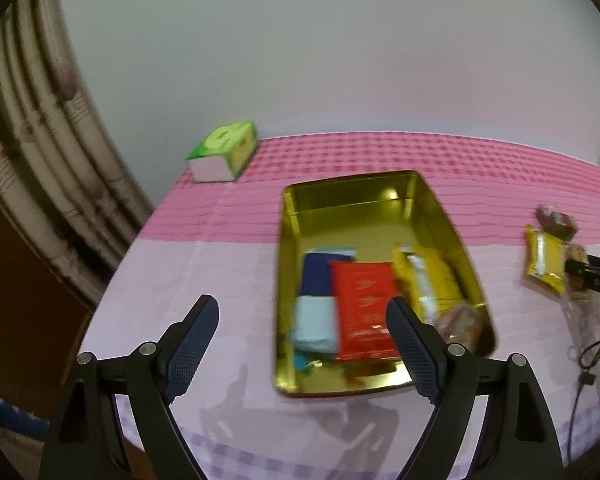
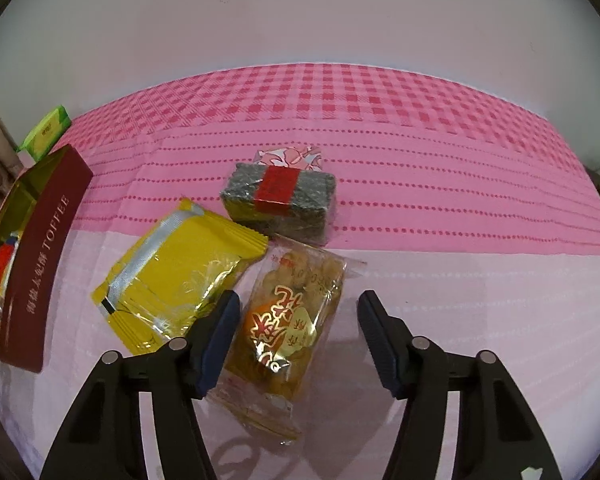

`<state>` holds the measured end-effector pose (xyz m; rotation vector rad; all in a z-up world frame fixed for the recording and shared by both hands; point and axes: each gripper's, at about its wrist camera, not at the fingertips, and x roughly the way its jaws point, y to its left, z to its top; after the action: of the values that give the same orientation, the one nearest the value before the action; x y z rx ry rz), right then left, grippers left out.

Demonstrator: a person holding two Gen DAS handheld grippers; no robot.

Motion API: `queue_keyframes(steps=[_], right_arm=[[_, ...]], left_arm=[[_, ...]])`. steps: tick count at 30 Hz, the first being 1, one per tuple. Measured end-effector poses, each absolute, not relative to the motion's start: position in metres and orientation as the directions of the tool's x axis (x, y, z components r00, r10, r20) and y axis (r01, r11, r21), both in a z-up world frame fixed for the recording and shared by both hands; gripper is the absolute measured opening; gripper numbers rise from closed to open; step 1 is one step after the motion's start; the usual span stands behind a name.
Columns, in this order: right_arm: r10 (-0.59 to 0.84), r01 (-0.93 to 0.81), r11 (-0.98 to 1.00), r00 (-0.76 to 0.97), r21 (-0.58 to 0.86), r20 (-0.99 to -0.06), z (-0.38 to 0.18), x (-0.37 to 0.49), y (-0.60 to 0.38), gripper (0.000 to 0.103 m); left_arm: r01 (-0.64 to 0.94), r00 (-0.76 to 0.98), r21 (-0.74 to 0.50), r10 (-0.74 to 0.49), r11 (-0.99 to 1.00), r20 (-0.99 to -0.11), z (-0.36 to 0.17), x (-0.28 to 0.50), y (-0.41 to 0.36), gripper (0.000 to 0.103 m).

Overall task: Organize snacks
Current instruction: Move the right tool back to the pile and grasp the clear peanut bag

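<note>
A gold tin (image 1: 352, 188) lies open on the table and holds a red packet (image 1: 362, 312), a blue-and-light-blue packet (image 1: 316, 304), a yellow packet (image 1: 424, 276) and a clear-wrapped snack (image 1: 462, 324). My left gripper (image 1: 302, 334) is open and empty, just in front of the tin. My right gripper (image 2: 298, 332) is open, its fingers either side of a clear-wrapped golden pastry (image 2: 292, 320) on the cloth. A yellow packet (image 2: 176, 272) lies left of it and a dark block with a red band (image 2: 280, 196) behind. The tin's maroon side (image 2: 40, 256) is at far left.
A green tissue box (image 1: 224, 152) stands at the table's back left corner, also in the right wrist view (image 2: 46, 132). A small pink patterned packet (image 2: 290, 158) lies behind the dark block. A pink checked cloth (image 2: 420, 140) covers the table. Cables (image 1: 588, 344) hang at the right.
</note>
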<state>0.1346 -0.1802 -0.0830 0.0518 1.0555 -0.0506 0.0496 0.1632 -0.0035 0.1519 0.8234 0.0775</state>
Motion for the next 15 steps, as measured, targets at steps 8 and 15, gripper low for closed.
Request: queue_keyframes(steps=[8,15], right_arm=[[-0.022,0.041,0.999,0.513,-0.001,-0.858,-0.083,0.129,-0.189,0.043],[-0.052,0.028,0.999,0.531,-0.044,-0.846,-0.084,0.120,-0.201,0.040]], left_arm=[[0.089,0.677,0.161,0.059,0.983,-0.734,-0.009,0.059,0.106,0.086],[0.174,0.666,0.145,-0.008,0.974,-0.746,-0.017,0.069,0.061,0.086]])
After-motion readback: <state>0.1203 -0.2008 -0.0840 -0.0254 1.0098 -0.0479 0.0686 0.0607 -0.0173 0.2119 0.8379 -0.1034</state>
